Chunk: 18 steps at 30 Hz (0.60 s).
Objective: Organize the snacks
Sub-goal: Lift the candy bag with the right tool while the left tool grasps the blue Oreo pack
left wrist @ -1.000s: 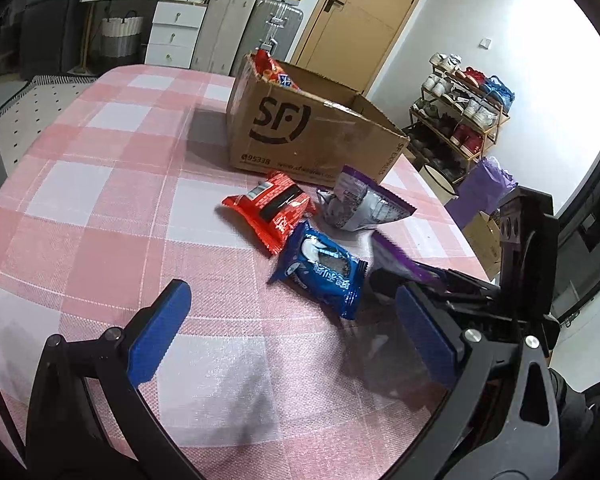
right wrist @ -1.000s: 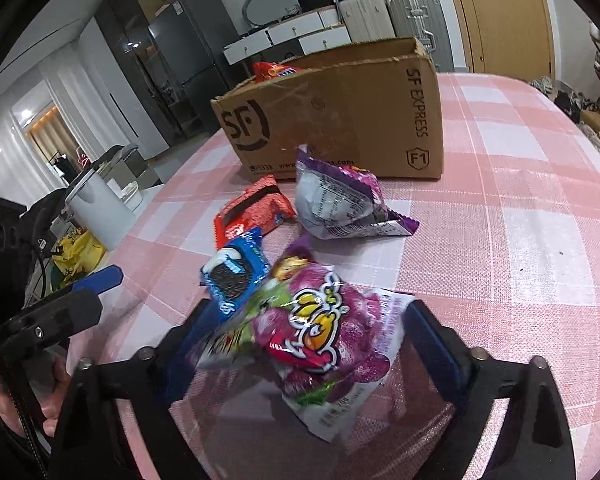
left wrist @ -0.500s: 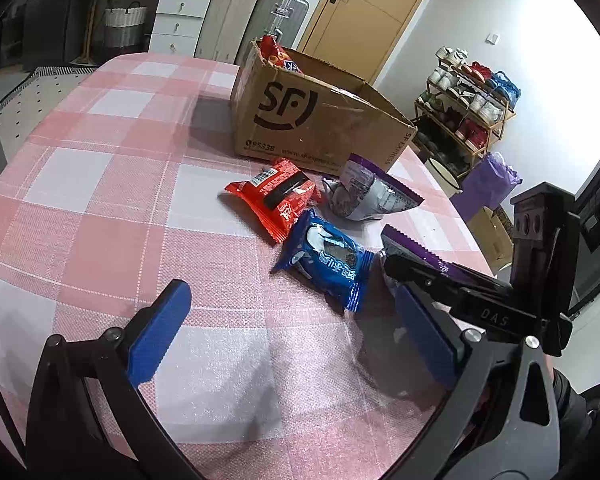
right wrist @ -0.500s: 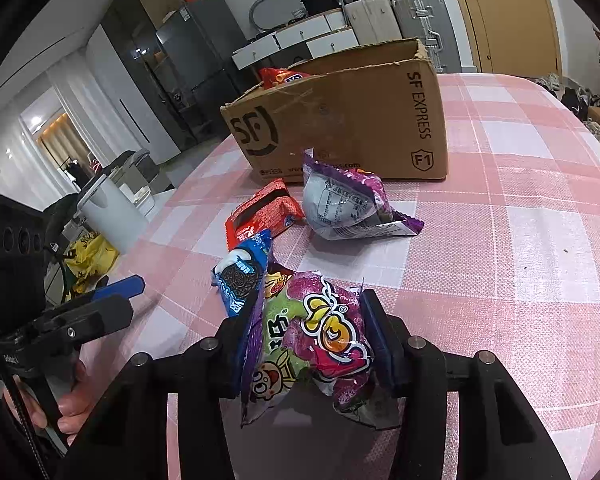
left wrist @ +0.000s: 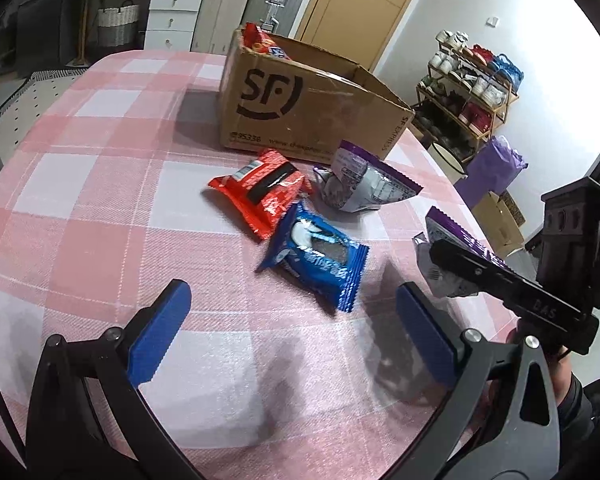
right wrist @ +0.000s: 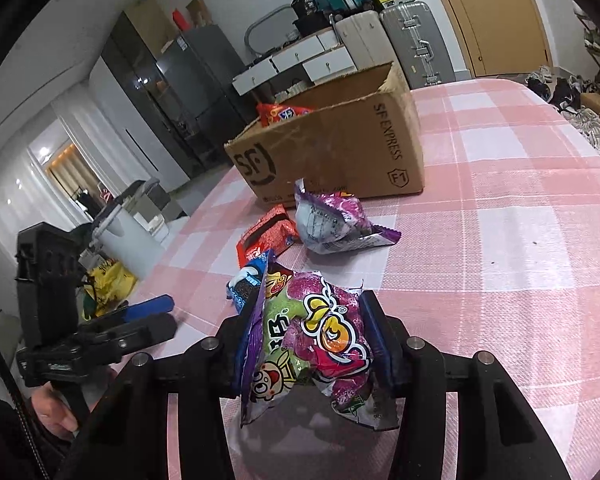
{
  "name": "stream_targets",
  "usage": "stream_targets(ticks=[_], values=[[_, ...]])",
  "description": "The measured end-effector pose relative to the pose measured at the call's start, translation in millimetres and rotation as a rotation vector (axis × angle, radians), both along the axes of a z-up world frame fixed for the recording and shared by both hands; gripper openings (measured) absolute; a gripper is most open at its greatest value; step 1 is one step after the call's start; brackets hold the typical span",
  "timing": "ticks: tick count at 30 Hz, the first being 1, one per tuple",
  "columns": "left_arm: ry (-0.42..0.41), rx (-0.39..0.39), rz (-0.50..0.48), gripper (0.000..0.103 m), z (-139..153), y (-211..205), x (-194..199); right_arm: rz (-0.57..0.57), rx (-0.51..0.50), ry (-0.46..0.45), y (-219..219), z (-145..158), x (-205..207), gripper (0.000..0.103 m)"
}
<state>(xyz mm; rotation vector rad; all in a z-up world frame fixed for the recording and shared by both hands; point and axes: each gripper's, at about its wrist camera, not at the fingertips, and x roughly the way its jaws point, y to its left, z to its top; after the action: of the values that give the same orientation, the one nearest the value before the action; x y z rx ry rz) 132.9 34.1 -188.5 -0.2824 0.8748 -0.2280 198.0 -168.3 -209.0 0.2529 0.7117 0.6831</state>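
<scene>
On the left, the left hand-held gripper [left wrist: 292,328] hangs low over the pink-and-white checked counter [left wrist: 100,184] with its blue pads [left wrist: 158,338] spread wide and nothing between them. Just ahead of it lies a blue cookie packet [left wrist: 316,258], flat on the cloth. Touching that packet's far end is a red snack packet [left wrist: 260,192], also flat, angled toward the box. To the right of the red one, just beside it, a crumpled purple-and-silver bag [left wrist: 360,184] sits with its printed back facing up.

Behind these three stands an open cardboard box [left wrist: 308,116] marked SF, its near wall close to the red packet and the crumpled bag. Orange-red wrappers [right wrist: 280,114] poke above its rim at the far left corner.

Further right, the right hand-held gripper [right wrist: 310,344] is clamped on a purple candy bag [right wrist: 316,340] with bright cartoon lettering. Its two blue pads [right wrist: 374,340] press in on either side of the bag, which bulges and creases between them. From the left wrist view the bag [left wrist: 440,256] appears lifted off the cloth, its lower end hanging below the fingers, out near the counter's right edge and apart from the three loose packets.

Off past the counter on the right, a wooden shoe rack [left wrist: 472,92] stands against the wall, with a purple plastic bag [left wrist: 496,168] on the floor near it.
</scene>
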Motion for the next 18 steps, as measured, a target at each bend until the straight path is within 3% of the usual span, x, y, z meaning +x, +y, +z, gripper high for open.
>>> stream_targets(ticks=[12,18], values=[[0.034,0.119,-0.057,0.102,-8,-40,39,-0.028,0.035,-0.001,-27,-1,-2,0.049],[0.075,0.131,-0.056,0.102,-19,-48,60,-0.040,0.049,0.007,-38,-5,1,0.049]])
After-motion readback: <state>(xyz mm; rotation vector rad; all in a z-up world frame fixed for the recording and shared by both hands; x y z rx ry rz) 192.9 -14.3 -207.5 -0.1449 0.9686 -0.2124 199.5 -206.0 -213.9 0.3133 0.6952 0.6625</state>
